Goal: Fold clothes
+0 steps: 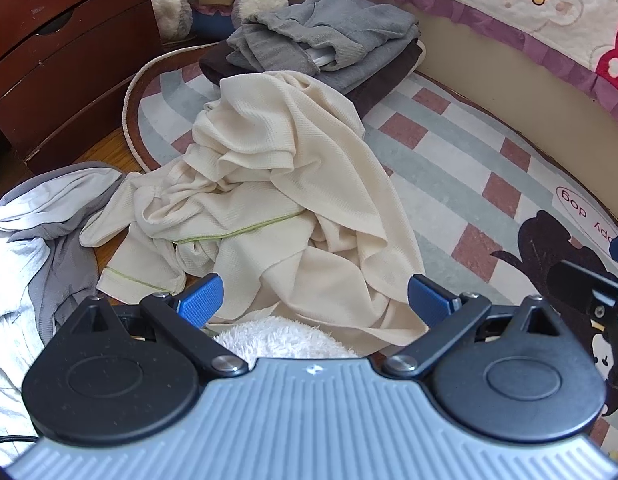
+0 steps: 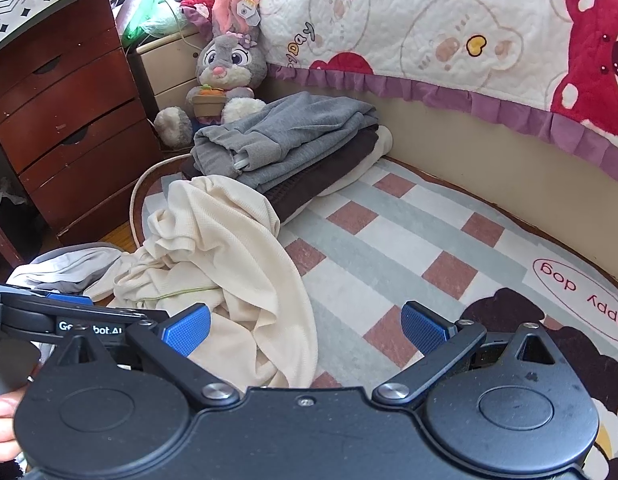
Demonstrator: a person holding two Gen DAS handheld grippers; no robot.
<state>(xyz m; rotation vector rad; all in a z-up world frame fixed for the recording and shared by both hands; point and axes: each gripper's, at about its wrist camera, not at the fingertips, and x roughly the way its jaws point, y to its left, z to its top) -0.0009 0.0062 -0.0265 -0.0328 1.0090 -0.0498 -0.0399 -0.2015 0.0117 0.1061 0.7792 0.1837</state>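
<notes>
Both grippers, left (image 1: 312, 298) and right (image 2: 305, 326), gaped wide, empty. One crumpled cream garment (image 1: 277, 200) lay at the rug's (image 2: 389, 248) left edge; folded stack (image 2: 285, 148) behind, maybe three pieces.

grey-white garment (image 1: 25, 240) cut off at left edge, brown fold (image 2: 321, 176) mostly buried under grey clothes (image 2: 285, 136)

Cream garment (image 1: 277, 200): waffle-knit cloth, matt, crumpled. Grey folded clothes (image 1: 325, 36): soft fleecy knit. Rug (image 2: 389, 248): short-pile, smooth, printed checks. Drawer chest (image 2: 69, 120): reddish wood, semi-gloss, scuffed. Left tongs (image 1: 311, 298): matt black plastic, blue textured pads (image 1: 201, 300), shiny metal rivets.
</notes>
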